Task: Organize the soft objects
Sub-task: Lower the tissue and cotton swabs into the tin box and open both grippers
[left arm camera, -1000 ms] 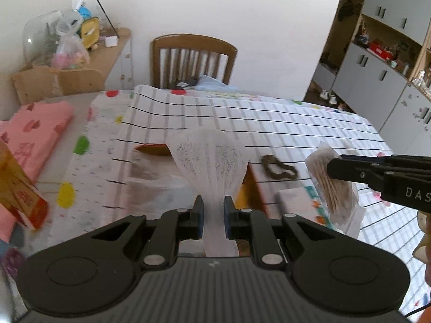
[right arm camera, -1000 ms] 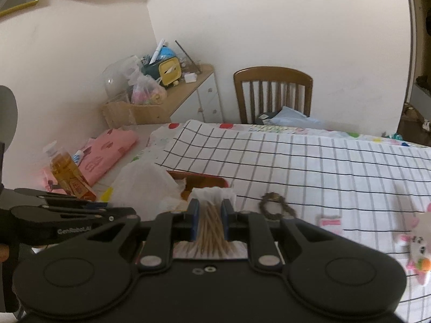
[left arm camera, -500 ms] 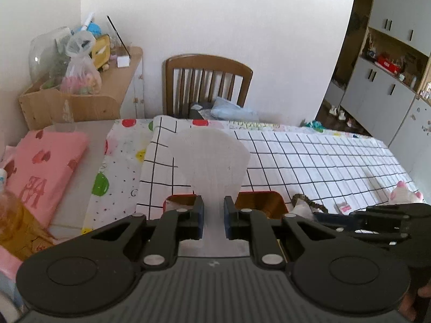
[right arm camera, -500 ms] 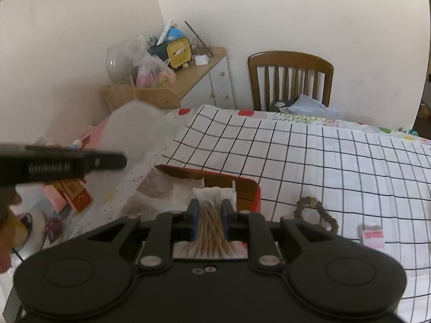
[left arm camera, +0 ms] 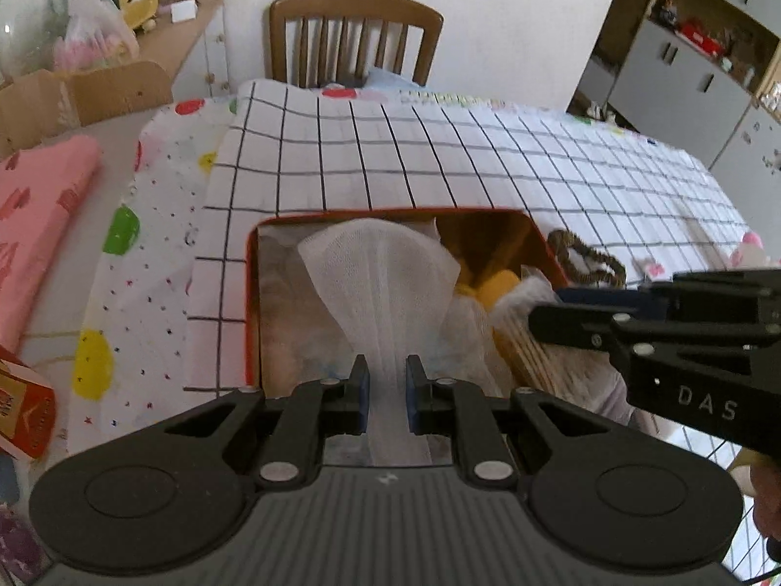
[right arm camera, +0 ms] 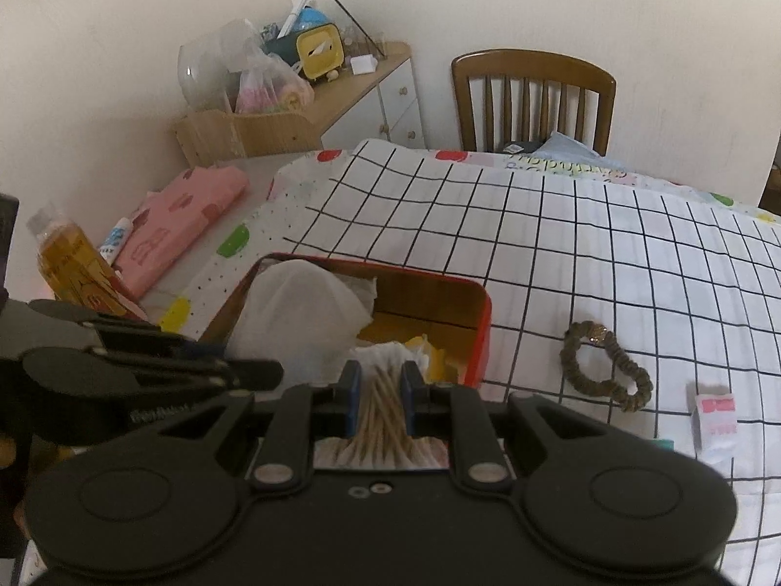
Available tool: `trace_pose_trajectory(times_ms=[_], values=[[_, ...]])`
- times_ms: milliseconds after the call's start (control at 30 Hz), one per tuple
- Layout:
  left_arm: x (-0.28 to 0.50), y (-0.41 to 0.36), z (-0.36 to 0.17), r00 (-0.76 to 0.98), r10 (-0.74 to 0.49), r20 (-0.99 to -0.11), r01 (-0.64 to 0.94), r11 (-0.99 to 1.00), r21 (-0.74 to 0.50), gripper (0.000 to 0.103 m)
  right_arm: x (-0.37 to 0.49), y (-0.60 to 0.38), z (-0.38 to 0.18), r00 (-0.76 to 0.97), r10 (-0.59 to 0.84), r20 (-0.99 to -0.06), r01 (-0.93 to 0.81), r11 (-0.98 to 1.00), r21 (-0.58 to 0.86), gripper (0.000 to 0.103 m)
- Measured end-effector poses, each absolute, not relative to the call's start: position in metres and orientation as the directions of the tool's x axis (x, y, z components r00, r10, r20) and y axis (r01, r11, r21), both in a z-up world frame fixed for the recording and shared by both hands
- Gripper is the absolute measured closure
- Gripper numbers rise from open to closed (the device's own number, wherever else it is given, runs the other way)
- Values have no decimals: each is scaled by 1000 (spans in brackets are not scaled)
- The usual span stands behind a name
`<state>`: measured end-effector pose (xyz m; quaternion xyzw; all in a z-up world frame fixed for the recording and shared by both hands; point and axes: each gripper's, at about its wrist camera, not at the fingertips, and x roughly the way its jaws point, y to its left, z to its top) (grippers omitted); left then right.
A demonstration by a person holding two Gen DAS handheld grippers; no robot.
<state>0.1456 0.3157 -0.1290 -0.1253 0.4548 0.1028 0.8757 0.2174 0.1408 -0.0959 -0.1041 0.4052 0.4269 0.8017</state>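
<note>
Both your loads have come down over the red tin since a second ago, when they hung higher above the table. Nearest: your left gripper [left arm camera: 383, 393] stays clamped, jaws nearly closed, on the neck of a white mesh cloth [left arm camera: 380, 288], whose fanned top now hangs inside the red tin [left arm camera: 251, 293], over its left half. Your right gripper [right arm camera: 380, 405], also nearly closed, pinches a clear packet of wooden cotton swabs [right arm camera: 378, 410] at the tin's near right corner, above yellow items already inside. Judgement: both pieces are placed for release, with only the letting go left. Further out on the grid tablecloth [right arm camera: 585, 244], the brown scrunchie [right arm camera: 607, 366] and a small pink-and-white packet [right arm camera: 715, 420] lie unsorted, right of the tin.
</note>
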Motion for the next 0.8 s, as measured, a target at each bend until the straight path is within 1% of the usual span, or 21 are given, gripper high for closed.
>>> trace_pose_trajectory(times_ms=[267, 400, 500, 700, 733, 800], values=[[149, 316, -141, 539, 64, -840, -302, 945, -122, 89, 222, 148, -101, 293, 597, -747, -772, 608, 183, 86], [149, 314, -139, 545, 66, -836, -297, 947, -119, 88, 225, 145, -97, 268, 609, -747, -770, 601, 213, 81], [147, 312, -136, 549, 76, -832, -299, 948, -110, 83, 224, 142, -95, 257, 617, -744, -769, 597, 230, 78], [141, 307, -128, 566, 85, -820, -299, 948, -108, 81, 217, 135, -85, 263, 623, -737, -772, 594, 226, 72], [139, 306, -126, 569, 86, -818, -301, 947, -110, 80, 215, 134, -83, 265, 626, -734, -773, 592, 226, 70], [136, 305, -122, 574, 89, -814, -303, 947, -109, 72, 212, 129, -77, 273, 633, -725, -774, 592, 225, 67]])
